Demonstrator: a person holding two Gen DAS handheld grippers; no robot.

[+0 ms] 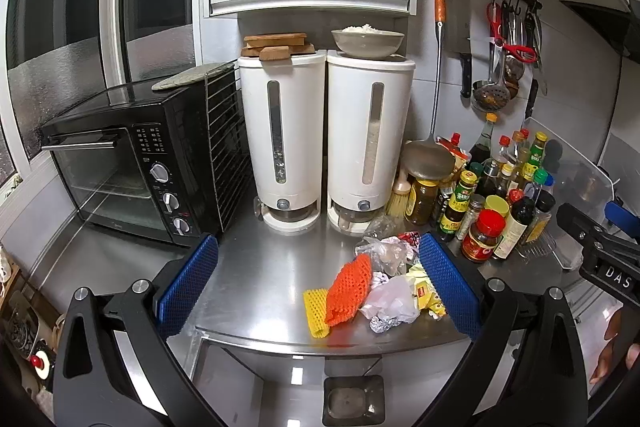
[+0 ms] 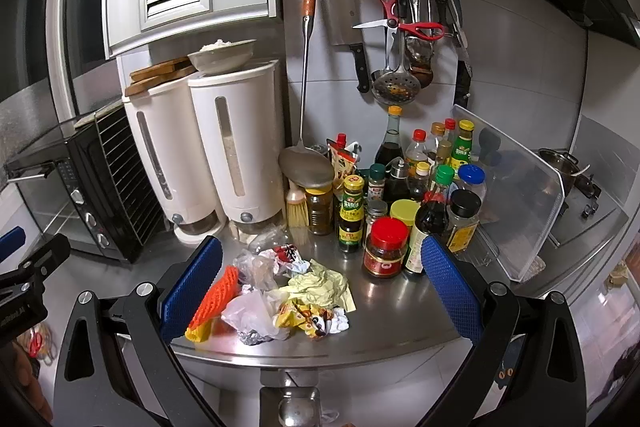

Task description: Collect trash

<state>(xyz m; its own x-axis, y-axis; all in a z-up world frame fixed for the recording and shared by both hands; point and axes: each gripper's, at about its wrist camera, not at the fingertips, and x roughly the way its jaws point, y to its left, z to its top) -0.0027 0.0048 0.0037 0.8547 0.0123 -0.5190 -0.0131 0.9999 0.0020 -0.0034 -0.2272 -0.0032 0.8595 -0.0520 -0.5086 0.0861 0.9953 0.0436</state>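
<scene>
- A black toaster oven stands at the far left of the steel counter, with a wire rack leaning on its right side.
- Just right of it stand two white dispensers, side by side, one carrying wooden boards, the other a bowl of rice.
- The left tongs are released, blue pads spread wide, hovering above the near counter edge and empty.
- The trash pile lies near the counter's front edge: an orange foam net on a yellow one, clear plastic bags, crumpled pale yellow paper, a printed snack wrapper and a foil wad.
- The right tongs are also spread wide and empty, with the pile between the pads in their view.
- Sauce bottles and jars crowd the far right, with a red-lidded jar nearest.
- A clear splash guard stands right of them.
</scene>
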